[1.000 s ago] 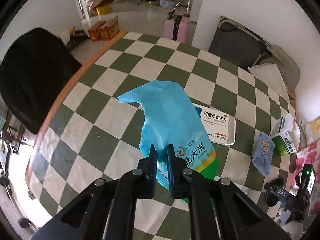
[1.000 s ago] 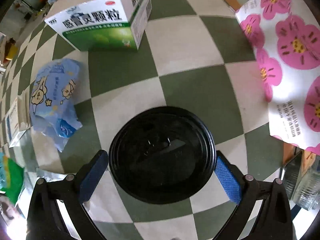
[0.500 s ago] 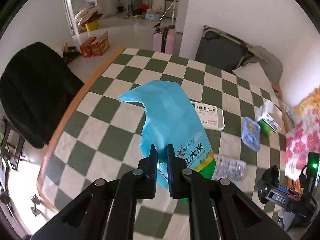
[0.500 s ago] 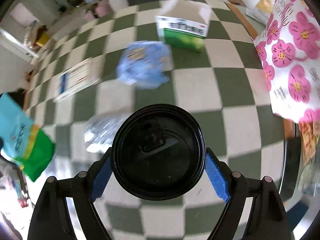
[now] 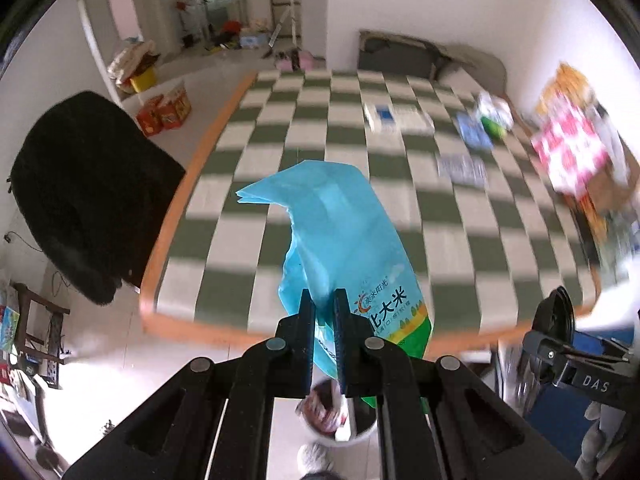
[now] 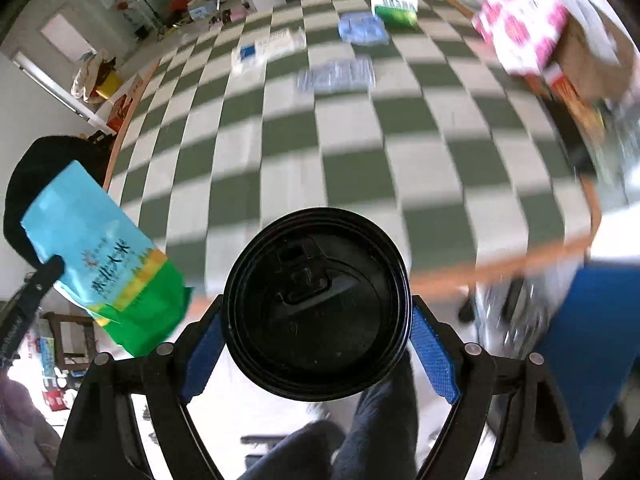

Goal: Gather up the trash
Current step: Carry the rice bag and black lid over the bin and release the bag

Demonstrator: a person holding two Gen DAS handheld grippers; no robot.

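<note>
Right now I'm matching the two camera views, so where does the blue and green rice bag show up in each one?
Left wrist view: the rice bag stands centre frame, pinched in the left gripper.
Right wrist view: the same bag sits at the left edge, beside the black cup lid held by the right gripper.
Shared landmark: the checkered table.

Both views overlook checkered table (image 5: 304, 184).
</note>
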